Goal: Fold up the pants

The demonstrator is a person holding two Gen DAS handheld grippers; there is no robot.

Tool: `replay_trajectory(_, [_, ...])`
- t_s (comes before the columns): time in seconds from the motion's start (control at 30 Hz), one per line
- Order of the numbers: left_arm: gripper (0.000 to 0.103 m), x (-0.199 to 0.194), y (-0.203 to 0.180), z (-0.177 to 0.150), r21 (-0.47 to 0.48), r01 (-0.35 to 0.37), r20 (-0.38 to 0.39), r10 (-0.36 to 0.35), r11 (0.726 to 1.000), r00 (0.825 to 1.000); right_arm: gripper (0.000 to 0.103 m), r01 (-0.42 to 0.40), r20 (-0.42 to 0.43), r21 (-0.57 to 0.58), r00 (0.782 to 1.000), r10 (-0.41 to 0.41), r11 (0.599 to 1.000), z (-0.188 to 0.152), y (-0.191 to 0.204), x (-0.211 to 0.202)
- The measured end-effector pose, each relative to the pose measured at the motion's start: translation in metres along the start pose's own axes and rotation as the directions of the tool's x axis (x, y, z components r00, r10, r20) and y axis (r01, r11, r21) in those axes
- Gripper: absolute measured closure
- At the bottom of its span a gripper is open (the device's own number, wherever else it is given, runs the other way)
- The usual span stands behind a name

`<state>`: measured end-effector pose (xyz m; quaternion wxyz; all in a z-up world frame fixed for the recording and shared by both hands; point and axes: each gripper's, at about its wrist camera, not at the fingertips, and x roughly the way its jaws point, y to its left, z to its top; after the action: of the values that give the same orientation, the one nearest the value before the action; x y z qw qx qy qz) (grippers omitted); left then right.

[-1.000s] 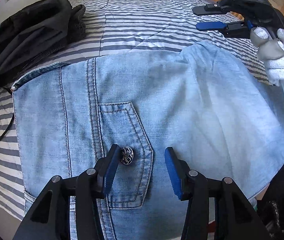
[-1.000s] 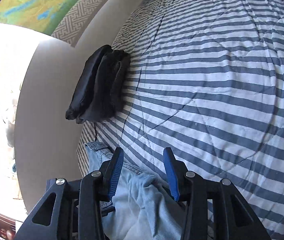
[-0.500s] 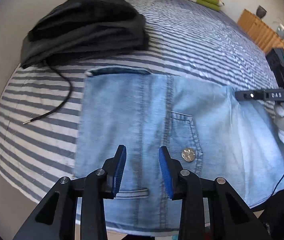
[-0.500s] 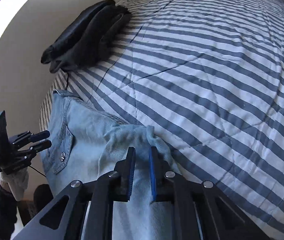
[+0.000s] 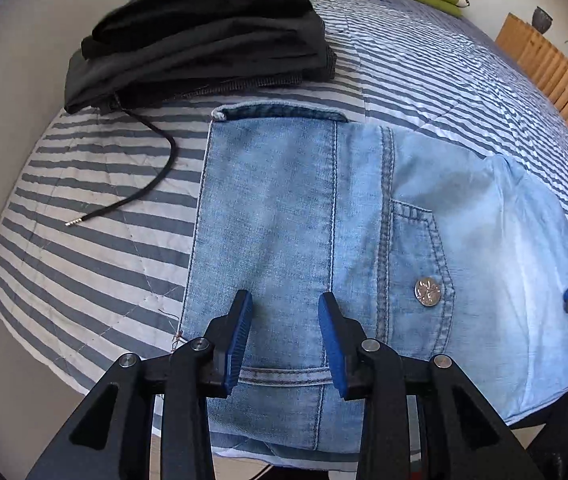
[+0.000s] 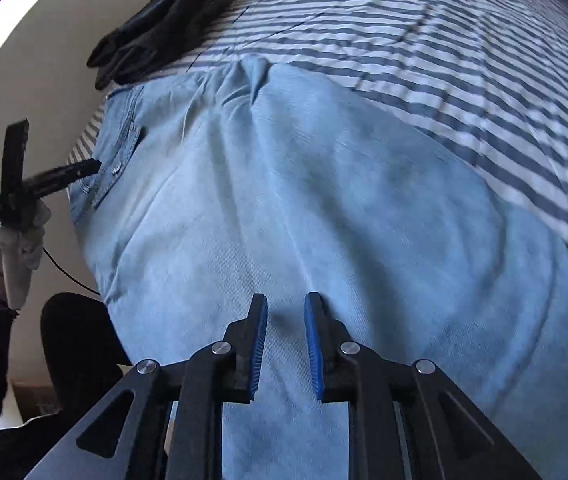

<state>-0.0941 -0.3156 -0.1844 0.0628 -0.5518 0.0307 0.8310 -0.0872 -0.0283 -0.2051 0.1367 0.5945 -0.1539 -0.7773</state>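
My left tongs [image 5: 284, 336] hover part open over the jeans [image 5: 296, 216], empty; my right tongs [image 6: 284, 340] are opening, gripping nothing. I should smooth the fold before pinching again.

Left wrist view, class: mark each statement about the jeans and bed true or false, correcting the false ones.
1. The jeans lie on a striped bedcover. True.
2. A red towel sits beyond the jeans. False: folded dark clothes lie there.
3. The pocket flap carries a metal button. True.
4. The left tool clamps a denim fold. False: its blue pads stand apart, nothing pinched.
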Motion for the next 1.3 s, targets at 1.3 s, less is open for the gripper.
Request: replay_trajectory(1.3, [0.061, -0.102, -0.356, -0.028, 0.566, 0.161, 0.018, -0.208, 0.808, 0.978, 0.072, -0.387, 0.516, 0.852, 0.738, -0.435, 0.353, -0.419, -0.337, -0.224])
